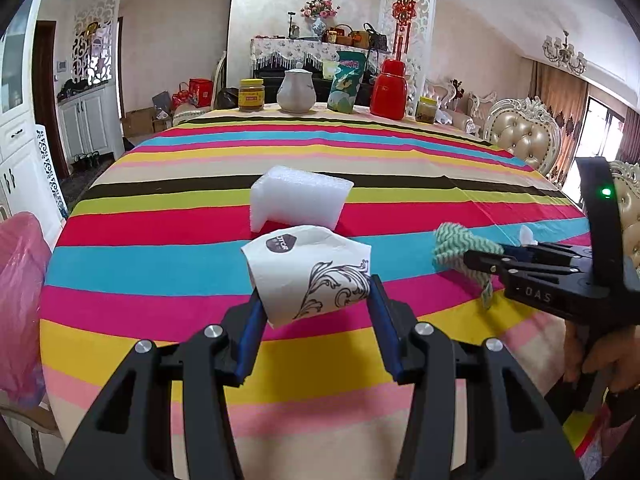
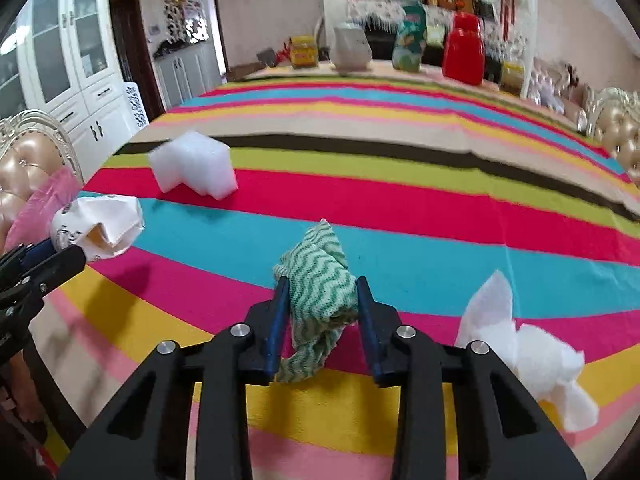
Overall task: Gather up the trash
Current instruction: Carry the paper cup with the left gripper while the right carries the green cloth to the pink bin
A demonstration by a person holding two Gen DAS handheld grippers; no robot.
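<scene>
Tissue [image 2: 532, 356] partly behind right gripper [image 2: 322, 300]; background blurred.

Each camera sat just behind its own gripper, looking forward and down along the fingers, close over the striped tablecloth [image 1: 160, 264]. Both views shared the foam block [image 1: 300, 196] and far-edge jars.

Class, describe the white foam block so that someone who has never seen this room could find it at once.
Start at the striped tablecloth covering the big table. Near its middle, across the black and red stripes, lies the foam block, just beyond the crushed paper cup in the left gripper. It alone is plain white, thick and L-shaped, with no print.
</scene>
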